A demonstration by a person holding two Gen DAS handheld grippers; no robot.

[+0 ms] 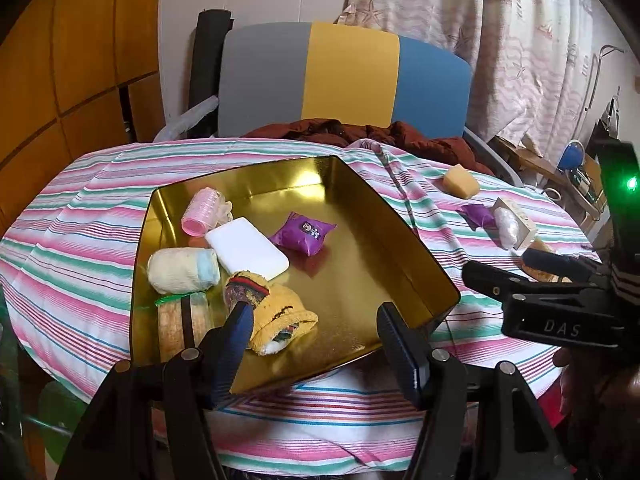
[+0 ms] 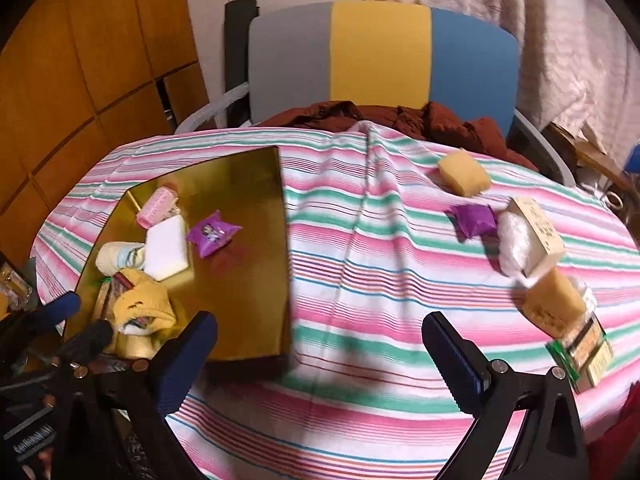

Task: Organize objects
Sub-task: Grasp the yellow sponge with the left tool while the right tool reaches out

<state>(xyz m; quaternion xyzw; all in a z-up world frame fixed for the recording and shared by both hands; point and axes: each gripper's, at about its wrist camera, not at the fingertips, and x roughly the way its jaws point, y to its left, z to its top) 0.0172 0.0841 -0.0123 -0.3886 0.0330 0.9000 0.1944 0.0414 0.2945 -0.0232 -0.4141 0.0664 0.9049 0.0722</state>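
Note:
A gold tray (image 1: 400, 240) on the striped tablecloth holds a pink hair roller (image 1: 202, 214), a white block (image 1: 248, 252), a purple packet (image 1: 304, 234), a pale rolled sock (image 1: 182, 270), a yellow rolled sock (image 1: 280, 312) and a small wooden box (image 1: 182, 320). My left gripper (image 1: 314, 312) stands open over the tray's near end, its left finger touching the yellow sock. My right gripper (image 2: 320, 322) is open over bare cloth beside the tray's right wall (image 2: 286, 248). On the cloth to the right lie a yellow sponge (image 2: 464, 178), a second purple packet (image 2: 474, 220) and a cream box (image 2: 538, 232).
A white wrapped bundle (image 2: 514, 244), a tan sponge (image 2: 556, 308) and a green-edged box (image 2: 588, 356) sit near the table's right edge. A grey, yellow and blue chair (image 2: 380, 52) with a dark red garment (image 2: 440, 120) stands behind the table. A person's hand (image 1: 600, 392) holds the right gripper.

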